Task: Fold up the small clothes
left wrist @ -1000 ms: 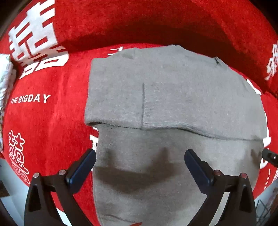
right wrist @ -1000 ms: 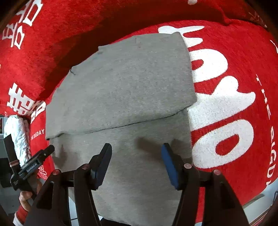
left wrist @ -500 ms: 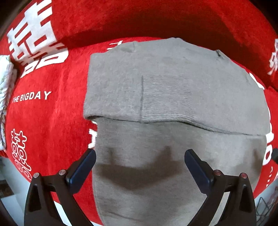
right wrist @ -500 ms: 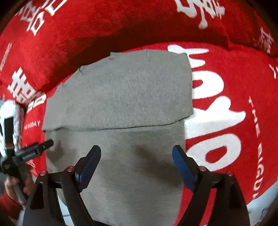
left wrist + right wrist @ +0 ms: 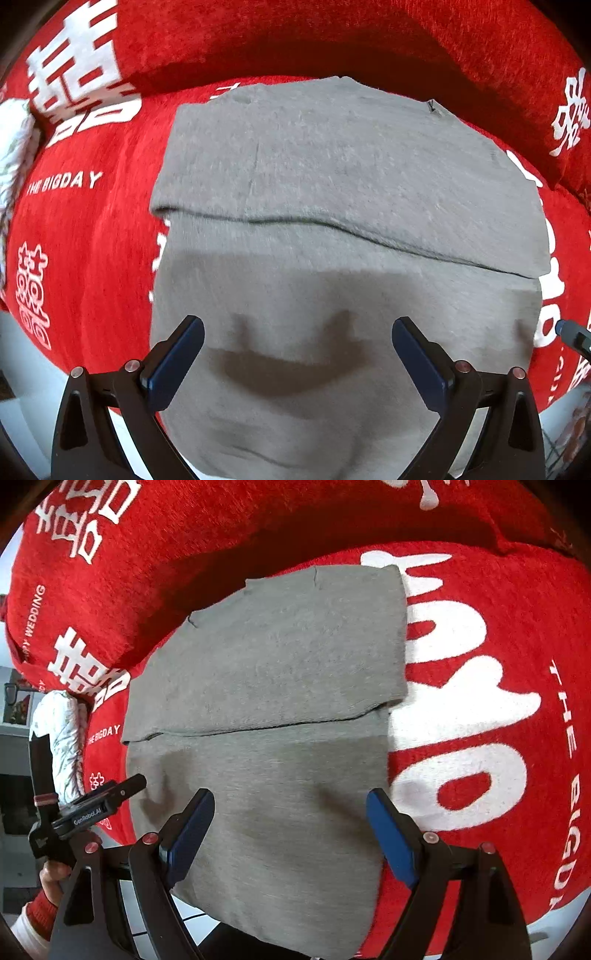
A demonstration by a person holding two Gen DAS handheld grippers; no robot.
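Red plush sofa cover [image 5: 92,258] with white lettering carries it all. Nearest, left gripper [image 5: 297,354] and right gripper [image 5: 290,825] hover wide-jawed, empty, over the grey knit garment's [image 5: 332,295] near hanging end; its long axis runs away from them, folded flap [image 5: 288,657] towards the backrest.

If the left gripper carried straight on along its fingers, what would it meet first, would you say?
Most likely the grey garment: its unfolded lower layer fills the view between the open fingers of the left gripper, with the red cover beneath. How far off it lies is unclear.
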